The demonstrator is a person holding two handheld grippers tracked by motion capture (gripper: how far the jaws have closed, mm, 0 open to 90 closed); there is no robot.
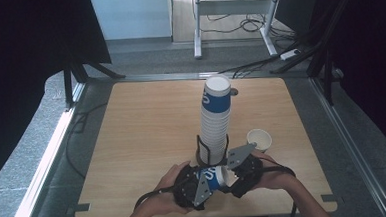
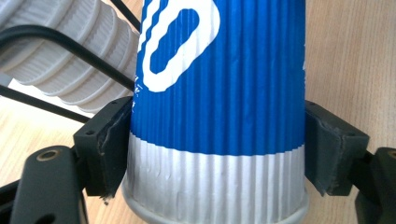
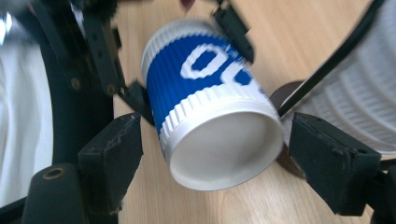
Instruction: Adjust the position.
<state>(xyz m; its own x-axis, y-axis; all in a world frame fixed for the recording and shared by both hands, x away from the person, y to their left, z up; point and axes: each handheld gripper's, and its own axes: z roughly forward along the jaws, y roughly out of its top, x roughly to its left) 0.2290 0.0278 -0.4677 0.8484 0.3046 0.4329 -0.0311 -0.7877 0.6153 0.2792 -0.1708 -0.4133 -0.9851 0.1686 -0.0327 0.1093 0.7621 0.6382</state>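
A blue-and-white ribbed paper cup (image 1: 213, 176) lies on its side just above the table's near edge. My left gripper (image 1: 204, 182) is shut on it. In the left gripper view both pads press the cup (image 2: 219, 93) where its blue part meets its white band. My right gripper (image 1: 235, 169) faces the cup's white end from the right. In the right gripper view its jaws stand open on either side of that end (image 3: 224, 149), with no pad touching. A tall stack of the same cups (image 1: 215, 120) stands in a black wire holder (image 1: 201, 149) just behind both grippers.
A single white cup (image 1: 259, 139) stands upright to the right of the stack. The wooden table (image 1: 147, 126) has bare room on its left half and at the back. Beyond the table, cables and a desk frame (image 1: 236, 16) are on the floor.
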